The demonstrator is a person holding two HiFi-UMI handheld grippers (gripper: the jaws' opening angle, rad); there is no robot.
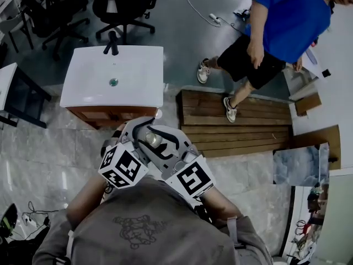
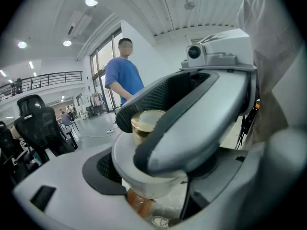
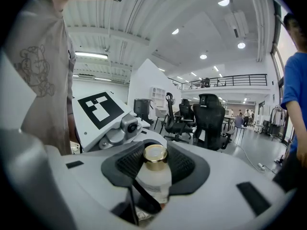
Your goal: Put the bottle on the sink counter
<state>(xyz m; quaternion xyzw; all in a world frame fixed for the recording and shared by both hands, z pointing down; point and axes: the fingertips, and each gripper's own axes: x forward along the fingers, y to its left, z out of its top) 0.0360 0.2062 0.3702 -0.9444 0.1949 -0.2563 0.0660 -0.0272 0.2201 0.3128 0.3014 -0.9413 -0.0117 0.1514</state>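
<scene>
A small clear bottle (image 1: 153,139) with a gold cap is held upright close to the person's chest. My right gripper (image 3: 154,166) is shut on the bottle (image 3: 154,178), dark pads on both sides of it. My right gripper (image 1: 160,145) and left gripper (image 1: 138,132) meet at the bottle in the head view. In the left gripper view my left gripper (image 2: 163,190) stands wide, with the right gripper's grey jaw and the bottle's cap (image 2: 146,121) between its jaws. The white sink counter (image 1: 132,65) with a black faucet (image 1: 112,44) stands ahead on the floor.
A wooden cabinet (image 1: 102,115) carries the counter. To its right lies a low wooden platform (image 1: 237,126), where a person in a blue shirt (image 1: 287,21) stands. Black office chairs (image 1: 118,4) stand behind the counter. A dark table edge (image 1: 11,87) is at the left.
</scene>
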